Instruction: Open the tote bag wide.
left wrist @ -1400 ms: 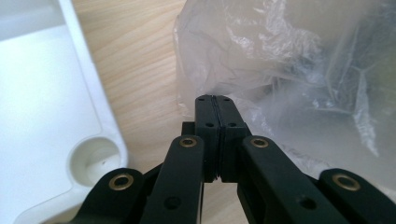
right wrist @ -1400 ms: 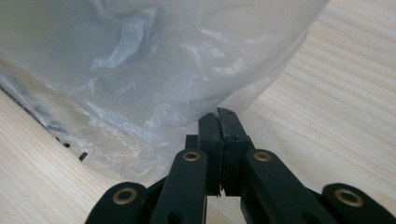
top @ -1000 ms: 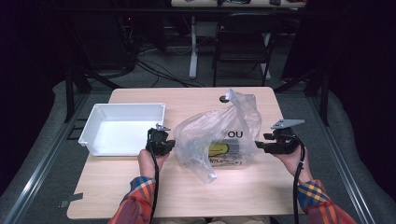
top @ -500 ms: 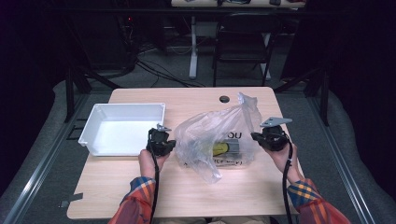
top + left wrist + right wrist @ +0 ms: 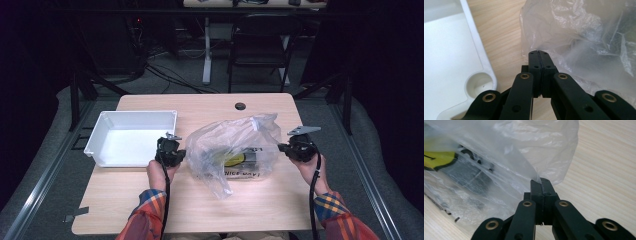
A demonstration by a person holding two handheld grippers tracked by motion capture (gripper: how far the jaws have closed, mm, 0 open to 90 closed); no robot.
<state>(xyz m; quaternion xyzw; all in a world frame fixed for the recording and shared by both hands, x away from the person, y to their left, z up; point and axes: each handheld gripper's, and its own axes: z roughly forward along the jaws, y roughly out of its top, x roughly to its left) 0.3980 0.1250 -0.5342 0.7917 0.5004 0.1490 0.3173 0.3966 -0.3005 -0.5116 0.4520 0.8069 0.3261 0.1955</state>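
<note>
The crinkled clear plastic bag (image 5: 232, 150), with a yellow-and-black printed pack inside, lies mid-desk (image 5: 260, 210) beside the white rectangular plastic tray (image 5: 131, 136). The left claw (image 5: 539, 56) pinches its near edge; the right claw (image 5: 541, 183) has just snapped closed on the film opposite. The step in hand looks like spreading the mouth; next, pull apart gently.

A pale wooden table (image 5: 200, 200) carried it all: a white tray (image 5: 100, 131) lay at its left, a crumpled clear plastic bag (image 5: 232, 150) rested mid-table.
</note>
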